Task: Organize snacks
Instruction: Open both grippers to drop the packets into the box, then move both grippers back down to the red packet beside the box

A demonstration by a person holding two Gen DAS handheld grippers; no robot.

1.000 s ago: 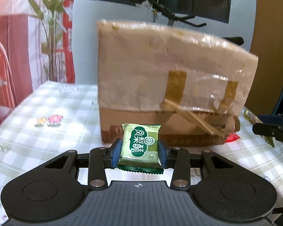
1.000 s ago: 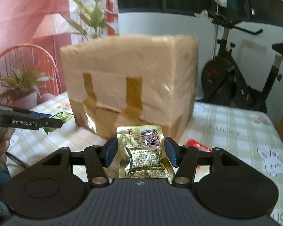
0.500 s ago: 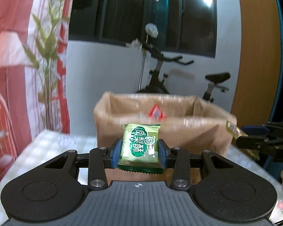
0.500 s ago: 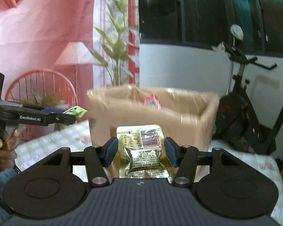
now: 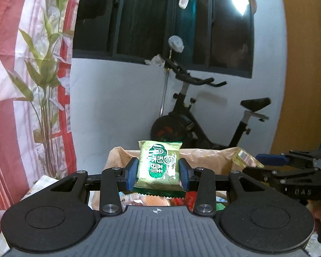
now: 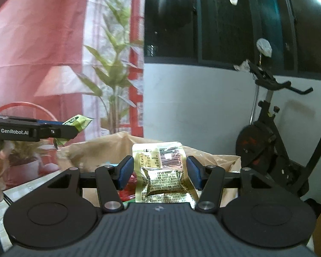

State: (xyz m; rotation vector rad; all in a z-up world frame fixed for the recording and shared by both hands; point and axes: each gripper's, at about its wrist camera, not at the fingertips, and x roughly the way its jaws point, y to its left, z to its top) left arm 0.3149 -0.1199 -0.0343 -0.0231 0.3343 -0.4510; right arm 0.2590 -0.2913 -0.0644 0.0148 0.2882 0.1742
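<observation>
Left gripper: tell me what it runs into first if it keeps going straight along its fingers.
Probably the far wall of the cardboard box beyond the green snack packet in the left gripper; depth is unclear.

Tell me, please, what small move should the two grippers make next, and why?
Probably open the jaws and drop both packets. The left gripper holds a green packet and the right gripper a gold packet, both at the rim of the open cardboard box, which already holds snacks.

Exercise bike against white wall; plant-print curtain left.
</observation>
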